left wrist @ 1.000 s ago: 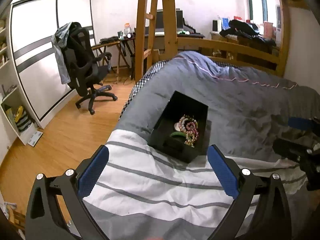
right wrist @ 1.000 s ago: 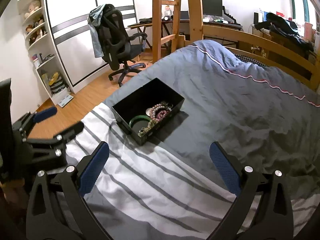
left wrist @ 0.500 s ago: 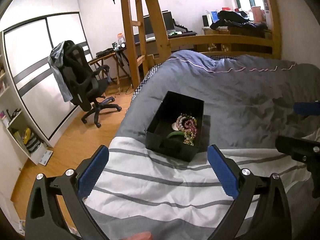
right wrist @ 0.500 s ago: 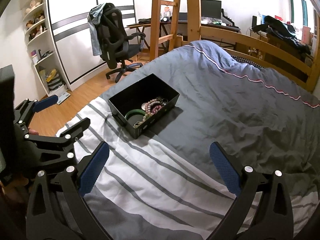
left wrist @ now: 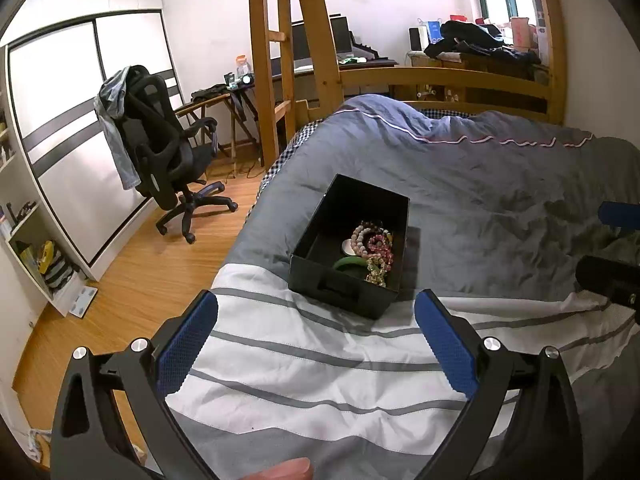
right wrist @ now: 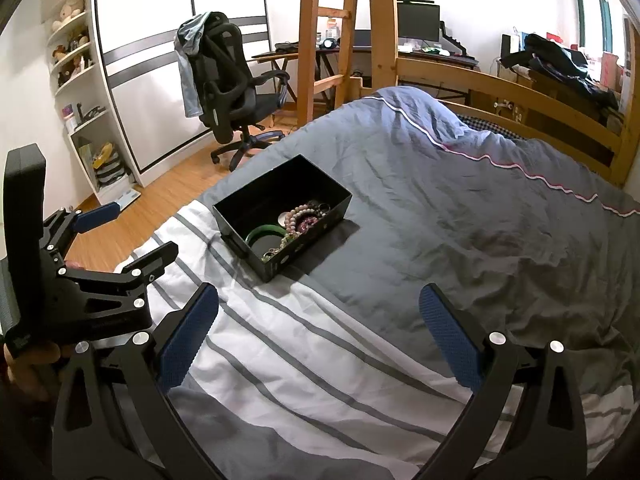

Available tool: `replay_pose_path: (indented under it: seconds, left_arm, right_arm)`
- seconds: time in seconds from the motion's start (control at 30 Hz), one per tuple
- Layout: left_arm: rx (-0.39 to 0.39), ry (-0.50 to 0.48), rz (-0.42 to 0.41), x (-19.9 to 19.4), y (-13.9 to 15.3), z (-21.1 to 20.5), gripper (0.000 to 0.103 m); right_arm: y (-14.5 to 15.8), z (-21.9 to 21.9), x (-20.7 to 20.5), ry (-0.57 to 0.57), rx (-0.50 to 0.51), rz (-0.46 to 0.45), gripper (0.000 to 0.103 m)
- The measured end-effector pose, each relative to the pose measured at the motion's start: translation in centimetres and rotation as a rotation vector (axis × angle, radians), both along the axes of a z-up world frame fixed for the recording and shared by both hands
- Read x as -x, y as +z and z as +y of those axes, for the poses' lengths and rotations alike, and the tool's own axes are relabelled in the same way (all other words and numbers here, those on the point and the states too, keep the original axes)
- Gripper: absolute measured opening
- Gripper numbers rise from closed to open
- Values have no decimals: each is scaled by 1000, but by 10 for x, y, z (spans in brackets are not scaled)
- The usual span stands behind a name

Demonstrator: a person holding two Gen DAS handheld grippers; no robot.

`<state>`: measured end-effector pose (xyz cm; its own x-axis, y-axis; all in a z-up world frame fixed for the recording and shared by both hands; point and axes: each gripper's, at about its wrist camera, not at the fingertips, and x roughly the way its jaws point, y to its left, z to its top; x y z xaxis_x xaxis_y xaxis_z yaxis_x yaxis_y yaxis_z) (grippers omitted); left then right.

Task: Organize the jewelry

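- A black box [left wrist: 349, 248] is set on the bed [left wrist: 480, 184], where grey duvet meets striped sheet.
- Beaded bracelets [left wrist: 370, 240] and a green bangle [left wrist: 350, 263] are held in its near end.
- The left gripper [left wrist: 316, 346] and right gripper [right wrist: 318, 340] are kept apart from the box, fingers spread and empty.

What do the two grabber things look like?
Both match. The left gripper and right gripper have black angular metal frames with triangle cut-outs and round silver screw heads. Their jaws are lined with blue dotted rubber pads. No cables or sleeves show.
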<state>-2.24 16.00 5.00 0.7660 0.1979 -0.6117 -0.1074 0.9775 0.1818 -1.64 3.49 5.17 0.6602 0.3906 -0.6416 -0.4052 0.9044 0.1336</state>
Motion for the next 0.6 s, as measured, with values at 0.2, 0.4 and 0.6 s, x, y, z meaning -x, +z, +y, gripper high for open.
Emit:
replay_pose_path:
  seconds: [0.2,0.4,0.6]
  left_arm:
    - [0,-14,23,-2,-3,-4,97]
    - [-2,-21,28,-1,-3,-6,97]
    - [7,-20,23,0,-2,-5,97]
  right_arm:
    - [2,-6,-2,-2,-6,-2,99]
    - [2,-7,-2,-4,-7,-3,99]
    - [0,-7,-4,-1,-4,6,99]
